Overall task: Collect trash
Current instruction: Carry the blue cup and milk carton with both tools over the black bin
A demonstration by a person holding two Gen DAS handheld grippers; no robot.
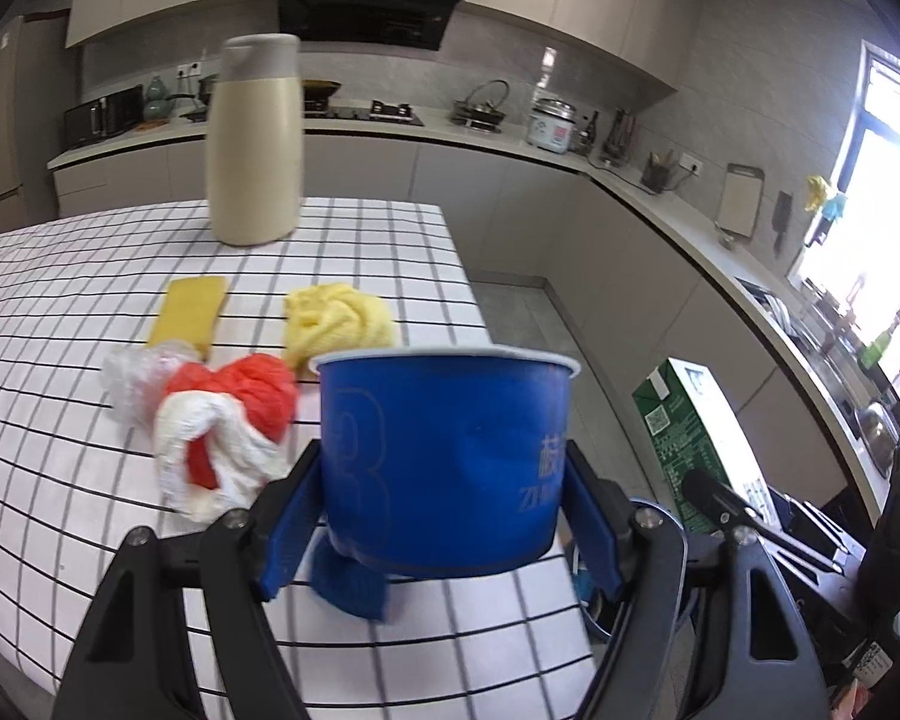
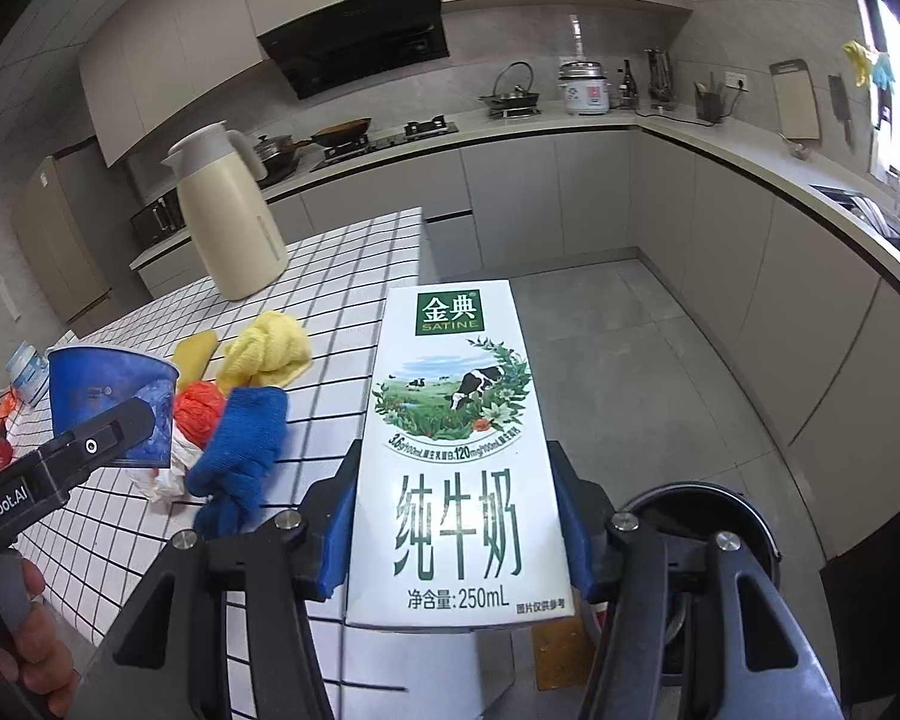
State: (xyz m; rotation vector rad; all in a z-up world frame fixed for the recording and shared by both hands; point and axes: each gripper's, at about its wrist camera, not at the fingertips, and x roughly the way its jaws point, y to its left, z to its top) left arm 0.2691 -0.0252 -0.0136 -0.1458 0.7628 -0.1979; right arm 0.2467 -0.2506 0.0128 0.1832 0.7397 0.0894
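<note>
Milk carton (image 2: 459, 456) stands tall in your right gripper (image 2: 453, 531), squeezed from both sides, and the black bin (image 2: 744, 516) waits low right, just beside it. Your left gripper (image 1: 444, 510) hugs the blue cup (image 1: 447, 462) over the table's edge, farther from that bin.

Both hand-held grippers (image 1: 444, 516) (image 2: 456, 534) clamped, angled downward

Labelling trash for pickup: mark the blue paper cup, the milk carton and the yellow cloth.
blue paper cup (image 1: 444, 462), left wrist view, front wall of the cup.
milk carton (image 2: 456, 456), right wrist view, middle of the printed front face.
yellow cloth (image 1: 339, 324), left wrist view, centre of the bundle.
</note>
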